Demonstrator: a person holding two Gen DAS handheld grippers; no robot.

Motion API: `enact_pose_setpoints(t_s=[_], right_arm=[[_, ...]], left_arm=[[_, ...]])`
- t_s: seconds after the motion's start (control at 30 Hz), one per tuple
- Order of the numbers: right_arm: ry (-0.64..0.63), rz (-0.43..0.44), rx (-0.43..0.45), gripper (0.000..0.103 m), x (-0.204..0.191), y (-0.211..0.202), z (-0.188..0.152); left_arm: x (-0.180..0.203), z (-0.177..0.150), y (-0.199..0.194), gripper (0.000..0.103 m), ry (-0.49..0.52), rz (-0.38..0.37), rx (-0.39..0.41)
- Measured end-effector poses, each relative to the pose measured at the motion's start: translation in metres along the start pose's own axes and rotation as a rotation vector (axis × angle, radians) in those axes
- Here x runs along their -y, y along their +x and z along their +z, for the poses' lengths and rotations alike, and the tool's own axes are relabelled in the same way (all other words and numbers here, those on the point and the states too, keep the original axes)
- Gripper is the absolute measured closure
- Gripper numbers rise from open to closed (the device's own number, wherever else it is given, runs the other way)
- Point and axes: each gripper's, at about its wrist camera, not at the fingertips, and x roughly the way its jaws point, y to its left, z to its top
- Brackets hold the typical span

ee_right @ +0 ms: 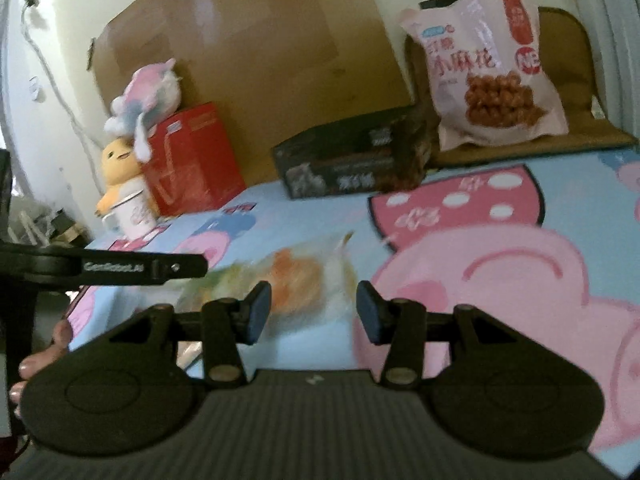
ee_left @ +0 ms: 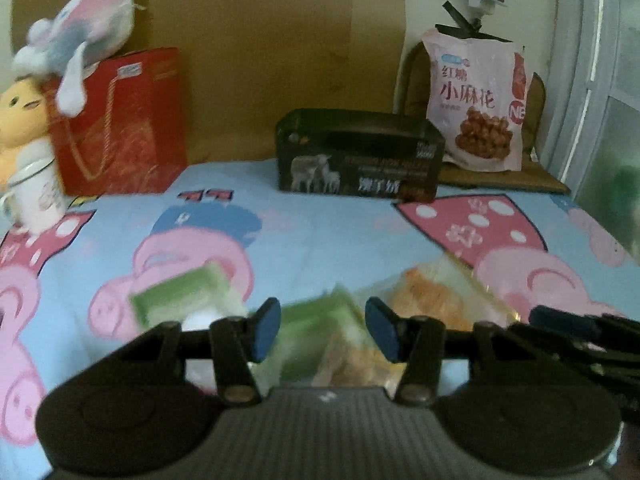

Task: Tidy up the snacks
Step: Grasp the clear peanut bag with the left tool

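Several small clear-wrapped snack packets lie blurred on the cartoon-pig cloth (ee_left: 320,236). One green packet (ee_left: 180,292) is to the left. Another green packet (ee_left: 316,320) and an orange one (ee_left: 432,292) lie just beyond my left gripper (ee_left: 324,328), which is open with its blue pads pressing on nothing. One finger (ee_left: 560,318) of my right gripper reaches in at the right edge. In the right wrist view my right gripper (ee_right: 314,312) is open, with an orange packet (ee_right: 304,276) on the cloth just past its tips.
A dark open-topped box (ee_left: 360,156) stands at the back, with a pink snack bag (ee_left: 476,104) on a brown cushion to its right. At the back left are a red gift bag (ee_left: 120,120), plush toys (ee_left: 80,28) and a white mug (ee_left: 36,196). A person's fingers (ee_right: 40,360) show at lower left.
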Motion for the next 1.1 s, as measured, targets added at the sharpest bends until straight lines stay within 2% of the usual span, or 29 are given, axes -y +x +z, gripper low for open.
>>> enact_pose_setpoints(t_s=[0.17, 0.3, 0.43, 0.5, 0.63, 0.73, 0.8, 0.87, 0.97, 1.03, 1.1], right_arm=[[-0.042, 0.050, -0.050, 0.053, -0.021, -0.005, -0.024], [-0.087, 0.107, -0.108, 0.054, -0.043, -0.001, -0.042], [-0.167, 0.151, -0.132, 0.054, -0.067, 0.008, -0.048], [-0.186, 0.166, -0.144, 0.054, -0.074, 0.015, -0.047], [-0.141, 0.181, -0.143, 0.053, -0.070, 0.029, -0.034], [-0.062, 0.168, -0.138, 0.054, -0.055, 0.037, -0.020], [-0.040, 0.133, -0.097, 0.054, -0.049, 0.039, -0.008], [-0.024, 0.133, -0.084, 0.058, -0.042, 0.043, 0.000], [-0.031, 0.140, -0.094, 0.074, -0.038, 0.056, 0.007], [-0.044, 0.151, -0.123, 0.087, -0.038, 0.065, 0.008], [-0.043, 0.163, -0.165, 0.091, -0.040, 0.070, 0.003]], left_arm=[[-0.027, -0.028, -0.022, 0.055, -0.064, 0.008, 0.016], [-0.068, -0.049, -0.041, 0.057, -0.153, 0.043, 0.031], [-0.108, -0.065, -0.052, 0.058, -0.246, 0.091, 0.025], [-0.122, -0.071, -0.053, 0.059, -0.287, 0.089, 0.010], [-0.134, -0.077, -0.055, 0.064, -0.333, -0.015, -0.002], [-0.124, -0.077, -0.053, 0.069, -0.333, -0.129, -0.015], [-0.113, -0.077, -0.052, 0.069, -0.316, -0.163, -0.026], [-0.104, -0.077, -0.050, 0.069, -0.297, -0.192, -0.034], [-0.092, -0.077, -0.051, 0.075, -0.281, -0.206, -0.039], [-0.086, -0.077, -0.055, 0.076, -0.249, -0.146, -0.015], [-0.082, -0.075, -0.055, 0.076, -0.216, -0.081, 0.009]])
